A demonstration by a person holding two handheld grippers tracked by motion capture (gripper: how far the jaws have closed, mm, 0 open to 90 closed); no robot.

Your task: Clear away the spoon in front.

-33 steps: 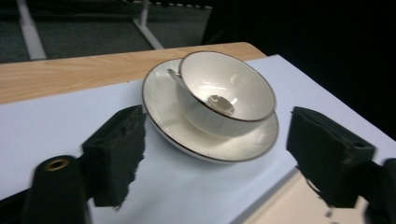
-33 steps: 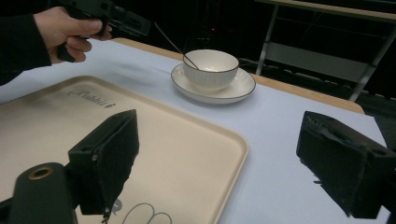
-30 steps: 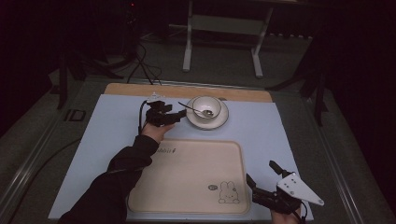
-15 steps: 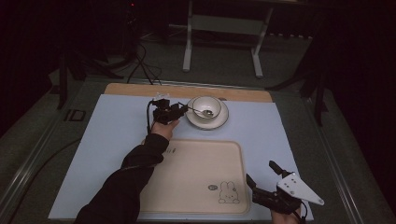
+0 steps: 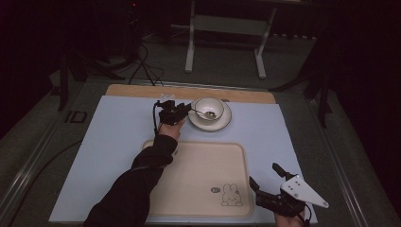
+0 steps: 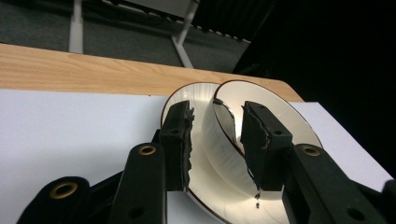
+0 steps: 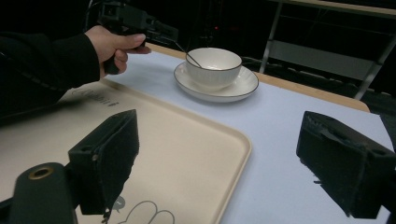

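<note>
Black tongs [image 6: 215, 140] parted, framing a white bowl [image 6: 224, 119] on its saucer [image 6: 299, 126], white mat [image 6: 70, 126], wooden table edge [image 6: 93, 70]

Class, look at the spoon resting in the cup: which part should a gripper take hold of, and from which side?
Grip the spoon by its handle end, which slopes up over the cup rim toward the table's left. Come from that side, jaws straddling the thin handle; its bowl lies inside the cup.

The left gripper [image 5: 182, 111] reaches far forward, jaws slightly parted just beside the cup [image 5: 210, 108]. The right gripper [image 5: 265, 182], jaws spread wide, hangs well apart from that cup, nearer the person.
</note>
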